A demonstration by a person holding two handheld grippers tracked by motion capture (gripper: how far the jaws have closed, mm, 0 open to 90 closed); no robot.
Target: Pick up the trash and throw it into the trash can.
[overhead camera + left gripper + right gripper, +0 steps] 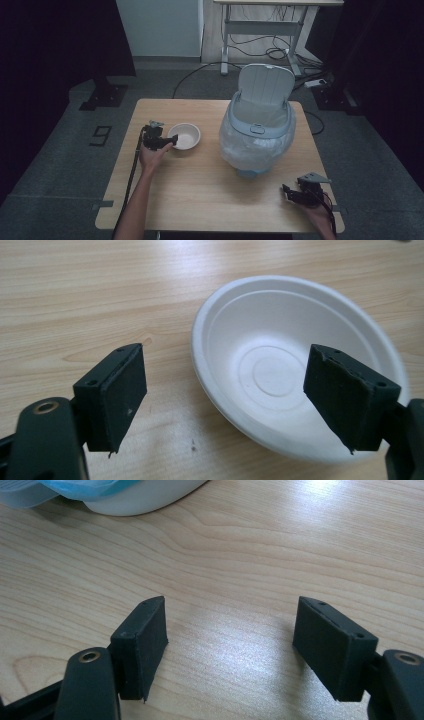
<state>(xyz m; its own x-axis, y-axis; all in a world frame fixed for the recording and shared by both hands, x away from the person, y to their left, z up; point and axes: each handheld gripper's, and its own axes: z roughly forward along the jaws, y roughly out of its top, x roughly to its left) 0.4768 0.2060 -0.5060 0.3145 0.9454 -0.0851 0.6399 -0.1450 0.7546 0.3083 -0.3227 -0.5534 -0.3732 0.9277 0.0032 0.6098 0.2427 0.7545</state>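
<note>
Straddling bowl (280, 375) rim: left gripper (225, 395), spread.

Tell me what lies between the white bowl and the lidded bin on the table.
Nothing: in the high view the stretch of wooden table between the white bowl and the bag-lined bin is bare.

Pale wood-grain table (200, 190), matt white foam-like bowl (280, 365); clear plastic bin liner (235, 150)

A white bowl (184, 135) is set left of centre on the wooden table (200, 195); a lidded bin (257, 135) is placed to the right.
</note>
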